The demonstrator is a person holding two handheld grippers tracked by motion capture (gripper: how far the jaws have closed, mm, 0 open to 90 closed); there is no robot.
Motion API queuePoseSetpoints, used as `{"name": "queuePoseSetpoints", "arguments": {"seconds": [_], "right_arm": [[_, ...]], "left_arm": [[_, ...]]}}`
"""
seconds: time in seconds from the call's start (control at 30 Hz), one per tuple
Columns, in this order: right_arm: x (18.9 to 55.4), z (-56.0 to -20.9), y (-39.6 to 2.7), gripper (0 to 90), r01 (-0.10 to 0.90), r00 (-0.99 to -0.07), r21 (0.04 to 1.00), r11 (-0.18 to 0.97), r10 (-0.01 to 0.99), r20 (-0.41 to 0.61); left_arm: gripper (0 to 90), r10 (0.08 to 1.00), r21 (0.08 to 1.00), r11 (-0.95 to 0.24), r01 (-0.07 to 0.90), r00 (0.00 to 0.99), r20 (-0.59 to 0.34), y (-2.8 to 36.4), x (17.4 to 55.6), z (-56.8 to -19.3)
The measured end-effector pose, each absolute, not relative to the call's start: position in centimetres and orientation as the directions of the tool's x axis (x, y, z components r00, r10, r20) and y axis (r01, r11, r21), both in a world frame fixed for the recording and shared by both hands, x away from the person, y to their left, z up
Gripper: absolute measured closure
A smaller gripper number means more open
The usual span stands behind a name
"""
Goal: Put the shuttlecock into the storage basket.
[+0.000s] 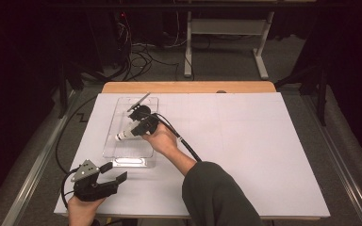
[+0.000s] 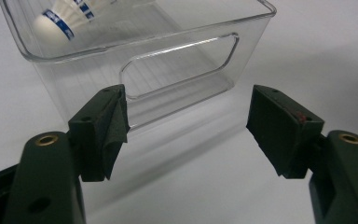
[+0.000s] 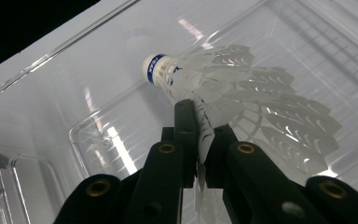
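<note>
So the person's right gripper (image 3: 199, 140) is clamped on a feather of the white feathered shuttlecock with the blue band round its cork (image 3: 223, 93), and it's already over the clear plastic rectangular bin (image 1: 118, 106) sitting on the white table top (image 1: 245, 141). In the right gripper view the jaws are pinched nearly together with just the thin feather edge between them, the cork end pointing away towards the bin's floor. From the high view the shuttlecock (image 1: 125, 134) looks to be inside the bin's outline, about the middle of it.

The left gripper (image 1: 111, 179) is parked near the bin's near end, jaws spread wide, nothing between them.

Looks like the carrying part is basically done and what's left is letting go so the shuttlecock lands in the bin. Can't tell whether it's touching the floor of the bin yet or hanging just above.
</note>
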State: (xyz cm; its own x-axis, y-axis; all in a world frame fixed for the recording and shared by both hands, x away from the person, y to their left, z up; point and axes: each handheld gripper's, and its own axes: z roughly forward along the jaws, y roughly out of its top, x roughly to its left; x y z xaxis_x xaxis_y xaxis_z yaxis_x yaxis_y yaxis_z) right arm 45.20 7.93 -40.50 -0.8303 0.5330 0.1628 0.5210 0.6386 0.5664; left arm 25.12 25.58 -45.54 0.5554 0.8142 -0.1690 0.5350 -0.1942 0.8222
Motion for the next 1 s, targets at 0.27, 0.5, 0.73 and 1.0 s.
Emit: {"name": "queuePoseSetpoints", "arguments": {"seconds": [0.27, 0.5, 0.73, 1.0], "right_arm": [[45.4, -40.5, 7.8, 75.9, 0.519, -0.832, 0.550, 0.654, 0.533, 0.151], [45.3, -40.4, 7.6, 70.9, 0.521, -0.832, 0.525, 0.672, 0.536, 0.139], [45.4, -40.5, 7.2, 68.5, 0.531, -0.829, 0.511, 0.676, 0.540, 0.147], [45.6, -40.5, 6.4, 67.2, 0.553, -0.814, 0.513, 0.657, 0.557, 0.164]], "left_arm": [[30.0, 0.813, 0.823, -0.195, 0.534, 0.557, -0.169, 25.6, 25.1, -45.5], [30.0, 0.813, 0.822, -0.198, 0.534, 0.558, -0.167, 25.5, 25.1, -45.6], [30.0, 0.812, 0.822, -0.197, 0.534, 0.558, -0.168, 25.5, 25.1, -45.6], [30.0, 0.812, 0.822, -0.198, 0.534, 0.559, -0.168, 25.5, 25.1, -45.6]]}}
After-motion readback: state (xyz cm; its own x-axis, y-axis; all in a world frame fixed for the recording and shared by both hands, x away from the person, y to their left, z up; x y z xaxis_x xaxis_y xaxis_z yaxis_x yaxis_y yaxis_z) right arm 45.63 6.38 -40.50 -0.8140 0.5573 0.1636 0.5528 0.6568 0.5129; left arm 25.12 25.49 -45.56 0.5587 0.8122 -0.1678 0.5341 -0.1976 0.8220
